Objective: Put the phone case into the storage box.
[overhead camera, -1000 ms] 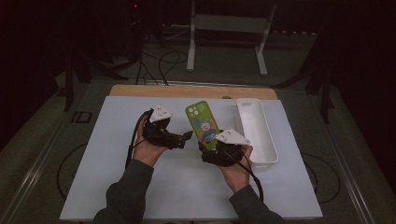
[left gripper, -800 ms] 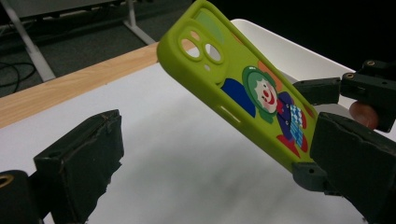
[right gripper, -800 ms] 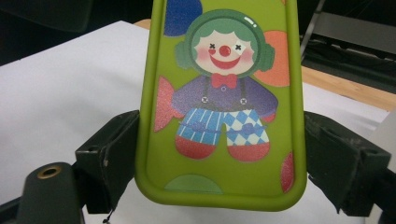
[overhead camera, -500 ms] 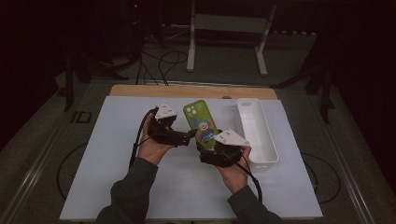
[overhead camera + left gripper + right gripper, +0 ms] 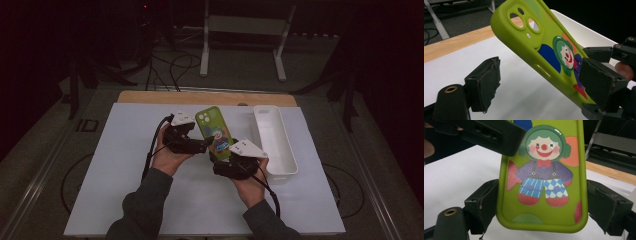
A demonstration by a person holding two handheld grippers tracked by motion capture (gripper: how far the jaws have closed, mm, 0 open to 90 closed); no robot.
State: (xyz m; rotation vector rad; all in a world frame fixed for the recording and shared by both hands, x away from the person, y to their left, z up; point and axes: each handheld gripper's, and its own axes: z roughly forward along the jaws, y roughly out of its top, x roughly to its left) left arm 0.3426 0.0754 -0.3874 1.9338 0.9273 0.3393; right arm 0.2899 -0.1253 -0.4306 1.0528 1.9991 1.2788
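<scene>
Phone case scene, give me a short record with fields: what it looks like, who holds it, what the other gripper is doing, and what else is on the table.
case: green phone case with a clown print, lifted off the table and tilted
right gripper: shut on the case's lower end, one jaw on each long edge
left gripper: open around the case's side, one jaw apart from it
tray: white, to the right of the case, nothing seen in it
table: white top with a wood strip at the far edge

The phone case runs past the top edge in the right gripper view. The left gripper covers its upper left corner there.
</scene>
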